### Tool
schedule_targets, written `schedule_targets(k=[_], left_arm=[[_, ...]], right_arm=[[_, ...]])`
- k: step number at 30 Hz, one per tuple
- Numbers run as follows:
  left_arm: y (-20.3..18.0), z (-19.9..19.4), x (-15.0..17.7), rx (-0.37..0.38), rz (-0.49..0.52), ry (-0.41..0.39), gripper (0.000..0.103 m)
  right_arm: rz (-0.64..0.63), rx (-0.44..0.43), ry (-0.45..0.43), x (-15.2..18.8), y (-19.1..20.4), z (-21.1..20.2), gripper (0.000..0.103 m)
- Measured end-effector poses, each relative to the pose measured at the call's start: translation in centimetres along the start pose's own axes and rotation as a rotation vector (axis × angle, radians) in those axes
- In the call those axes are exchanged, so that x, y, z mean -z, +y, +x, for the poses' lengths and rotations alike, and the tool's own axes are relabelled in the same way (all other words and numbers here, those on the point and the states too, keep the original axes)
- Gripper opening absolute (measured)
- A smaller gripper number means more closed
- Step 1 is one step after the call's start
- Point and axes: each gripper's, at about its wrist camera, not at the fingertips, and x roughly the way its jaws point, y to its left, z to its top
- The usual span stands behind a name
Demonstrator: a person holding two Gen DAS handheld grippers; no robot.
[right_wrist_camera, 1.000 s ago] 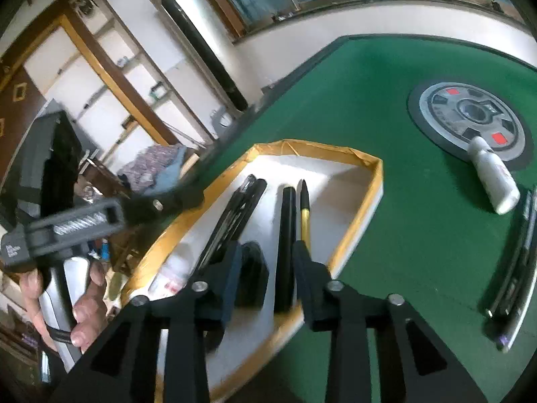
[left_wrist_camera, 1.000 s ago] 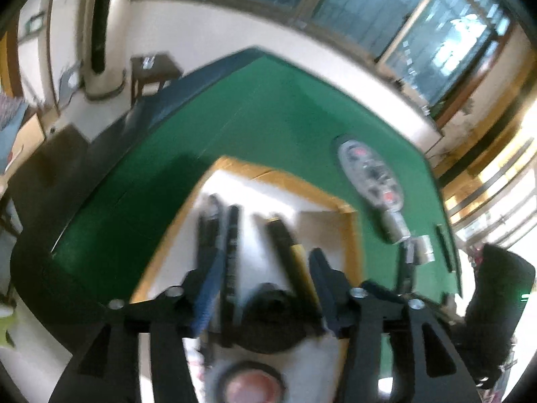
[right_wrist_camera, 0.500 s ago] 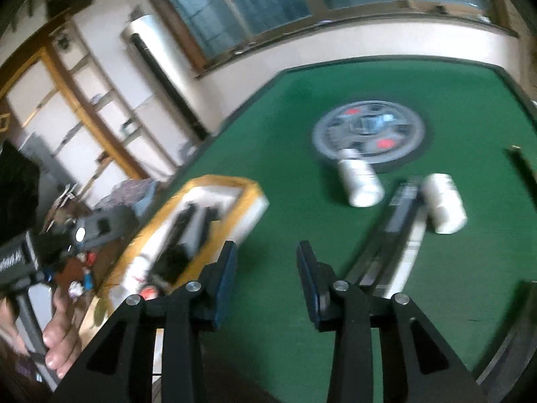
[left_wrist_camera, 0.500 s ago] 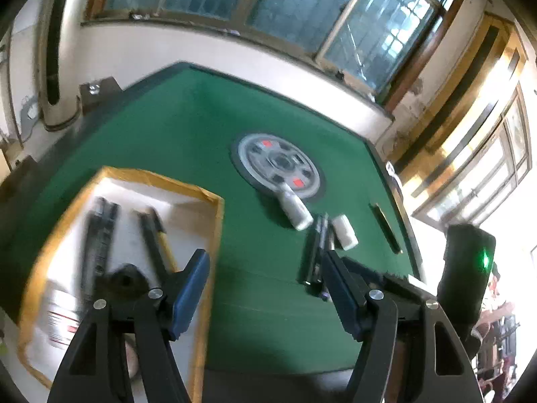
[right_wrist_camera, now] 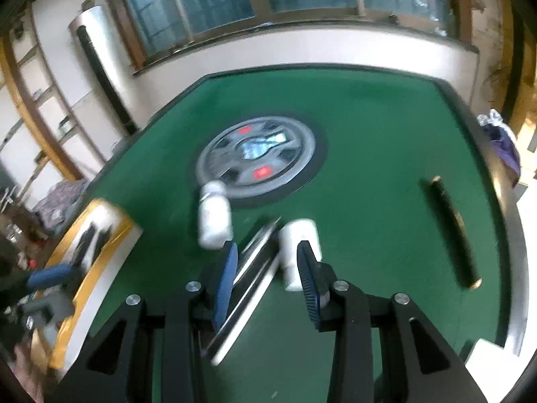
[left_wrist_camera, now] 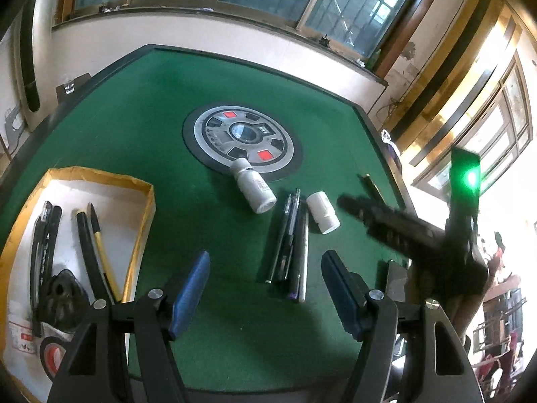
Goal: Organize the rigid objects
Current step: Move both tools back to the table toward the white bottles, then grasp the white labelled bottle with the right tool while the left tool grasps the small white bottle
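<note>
**Approach to the Loose Pens: Both Hand-Held Grippers Empty**

Step in hand, as judged: transfer of remaining loose items from the tabletop into the yellow-rimmed tray.

Left hand-held gripper: jaws wide apart, nothing between them. It hangs above the green felt, near the lower end of the pen bundle. Its opening has widened slightly over the last second.

Right hand-held gripper: jaws moderately apart, holding nothing. In its own blurred view the pen bundle runs up between the fingers; contact cannot be confirmed.

Location of items: the pen bundle lies on the tabletop between two white bottles, one touching the round centre panel, the other just beside the pens. A single dark pen lies near the far right edge. The tray already holds several pens and dark objects.

Next move, as judged: lower one gripper squarely over the bundle, align the jaws across the pen shafts, then close. Risk: the pens may roll apart or only some may be caught.
</note>
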Motion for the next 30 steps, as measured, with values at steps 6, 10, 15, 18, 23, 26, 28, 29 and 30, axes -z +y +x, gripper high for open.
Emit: schedule_targets(k=[6, 10, 15, 18, 23, 26, 28, 29, 30], left_arm=[[0.0, 1.1, -0.6, -0.03, -0.017, 0.0, 0.072], [-0.2, 3.0, -0.9, -0.037, -0.045, 0.017, 0.072], [-0.9, 4.6, -1.1, -0.051, -0.045, 0.031, 0.072], [-0.9, 5.2, -1.4, -0.059, -0.055, 0.045, 0.072], [-1.2, 5.8, -1.8, -0.076, -0.057, 0.049, 0.072], [-1.3, 6.1, -2.2, -0.079, -0.065, 0.053, 0.072], [-1.5, 6.7, -2.7, -0.094, -0.065, 0.066, 0.072], [-1.6, 7.0, -2.9, -0.094, -0.066, 0.07, 0.072], [-1.6, 7.3, -3.1, -0.094, -0.066, 0.076, 0.072]], right_arm=[[0.099, 0.014, -0.036, -1.3, -3.1, 2.9, 0.035], [0.114, 0.074, 0.014, -0.2, -3.5, 5.2, 0.035], [0.086, 0.05, 0.023, -0.3, -2.9, 5.4, 0.035], [0.082, 0.041, 0.046, -0.1, -2.5, 5.8, 0.035], [0.038, 0.054, 0.063, -0.1, -1.5, 6.5, 0.032], [0.042, 0.051, 0.059, -0.1, -1.6, 6.5, 0.031], [0.064, 0.032, 0.056, -0.2, -1.9, 6.4, 0.031], [0.078, 0.022, 0.058, -0.2, -2.2, 6.4, 0.031], [0.089, 0.016, 0.061, -0.2, -2.4, 6.5, 0.031]])
